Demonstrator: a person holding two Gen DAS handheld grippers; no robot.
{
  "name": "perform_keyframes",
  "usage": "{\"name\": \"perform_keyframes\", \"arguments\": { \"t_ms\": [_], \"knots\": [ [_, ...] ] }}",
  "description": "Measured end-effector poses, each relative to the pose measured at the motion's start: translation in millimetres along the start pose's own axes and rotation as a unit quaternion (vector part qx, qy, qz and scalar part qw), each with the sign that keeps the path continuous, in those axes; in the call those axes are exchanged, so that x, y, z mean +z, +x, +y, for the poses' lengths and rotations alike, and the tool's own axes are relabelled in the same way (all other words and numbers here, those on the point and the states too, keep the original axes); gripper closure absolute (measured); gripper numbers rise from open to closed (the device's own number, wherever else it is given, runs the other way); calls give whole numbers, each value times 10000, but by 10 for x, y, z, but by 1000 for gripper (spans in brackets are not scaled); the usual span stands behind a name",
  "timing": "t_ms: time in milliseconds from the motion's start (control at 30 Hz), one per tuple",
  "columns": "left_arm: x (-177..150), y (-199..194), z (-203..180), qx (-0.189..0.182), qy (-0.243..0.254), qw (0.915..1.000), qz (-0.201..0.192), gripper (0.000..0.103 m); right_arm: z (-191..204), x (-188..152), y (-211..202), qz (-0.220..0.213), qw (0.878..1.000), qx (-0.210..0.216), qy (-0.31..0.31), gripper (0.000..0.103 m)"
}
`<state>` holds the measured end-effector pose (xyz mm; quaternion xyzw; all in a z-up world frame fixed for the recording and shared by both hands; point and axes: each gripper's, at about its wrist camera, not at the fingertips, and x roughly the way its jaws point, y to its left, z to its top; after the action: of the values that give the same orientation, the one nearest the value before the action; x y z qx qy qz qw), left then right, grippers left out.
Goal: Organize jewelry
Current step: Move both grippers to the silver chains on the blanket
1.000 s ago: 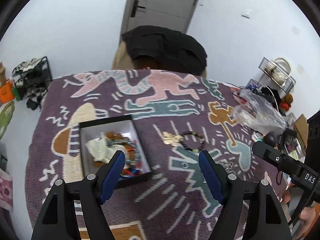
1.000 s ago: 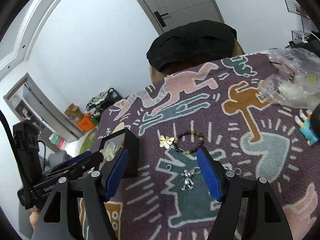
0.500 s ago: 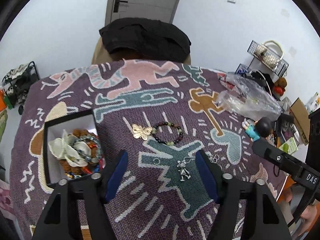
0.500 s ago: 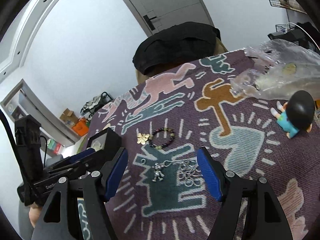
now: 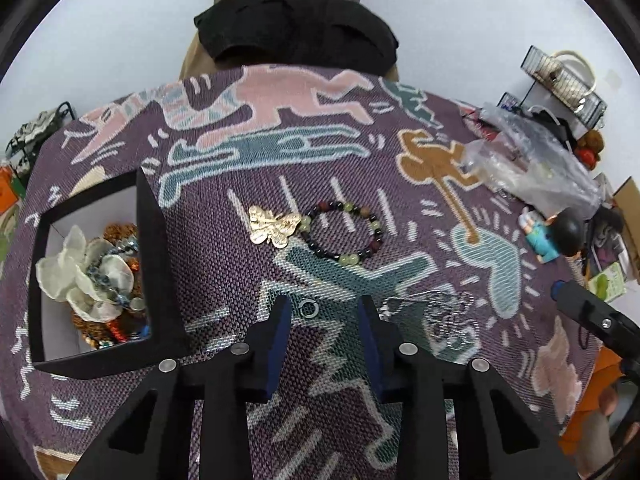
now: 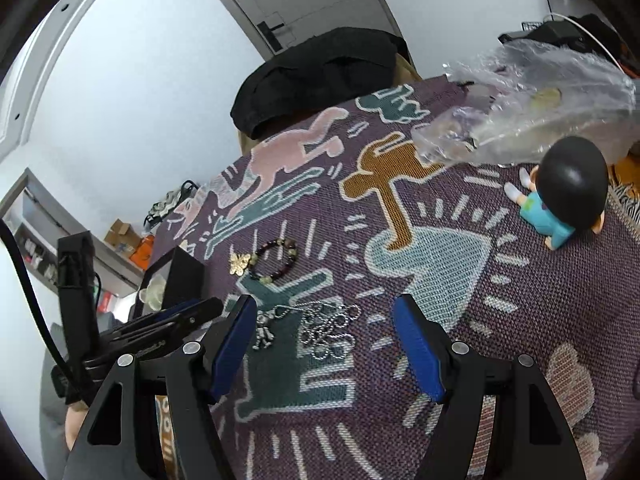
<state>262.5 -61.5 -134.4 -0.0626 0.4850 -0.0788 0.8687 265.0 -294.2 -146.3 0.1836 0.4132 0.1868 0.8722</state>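
My left gripper (image 5: 325, 306) hovers low over the patterned cloth, its jaws closing. A small silver ring (image 5: 309, 308) lies between its blue pads, untouched. Just beyond lie a gold butterfly brooch (image 5: 275, 226) and a beaded bracelet (image 5: 344, 232). A black box (image 5: 154, 264) at the left holds a white flower piece and several bead strands. My right gripper (image 6: 325, 304) is open above a heaped silver chain (image 6: 326, 330) with a small pendant (image 6: 264, 330). The brooch (image 6: 239, 263) and bracelet (image 6: 276, 260) lie farther off in that view.
A crumpled clear plastic bag (image 5: 528, 160) and a small doll figurine (image 6: 564, 196) sit at the table's right side. A chair draped with a black garment (image 5: 296, 28) stands behind the far edge. The left tool's body (image 6: 120, 332) is close on the right gripper's left.
Both grippers came forward and lower toward the cloth. The left jaws narrowed and shifted from over the box to the small ring. The silver chain now lies between the right fingers.
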Motion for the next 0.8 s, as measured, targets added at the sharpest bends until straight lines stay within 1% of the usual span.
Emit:
{"name": "perform_keyframes", "arguments": {
  "t_ms": [100, 367, 400, 467, 500, 600, 667, 800],
  "knots": [
    [-2, 111, 27, 90, -33, 9999, 95, 72, -61, -8, 36, 29, 10000, -17, 51, 32],
    [2, 327, -27, 391, 128, 9989, 214, 73, -99, -35, 117, 111, 9999, -47, 81, 32],
    [5, 330, -41, 434, 171, 9988, 179, 74, -91, -38, 130, 124, 9999, -65, 63, 32],
    [8, 336, -47, 488, 192, 9985, 174, 83, -75, -43, 151, 134, 9999, -92, 30, 32],
    [10, 338, -41, 463, 182, 9986, 192, 90, -59, -48, 169, 148, 9998, -92, 23, 32],
    [12, 304, -32, 295, 181, 9992, 209, 90, 7, -63, 235, 183, 9998, -97, -44, 32],
    [12, 236, -42, 341, 246, 9991, 109, 90, 57, -85, 310, 261, 9995, -138, -115, 32],
    [35, 69, 19, 277, 182, 9994, -60, 90, 162, -143, 486, 437, 9981, -327, -299, 32]
  ]
}}
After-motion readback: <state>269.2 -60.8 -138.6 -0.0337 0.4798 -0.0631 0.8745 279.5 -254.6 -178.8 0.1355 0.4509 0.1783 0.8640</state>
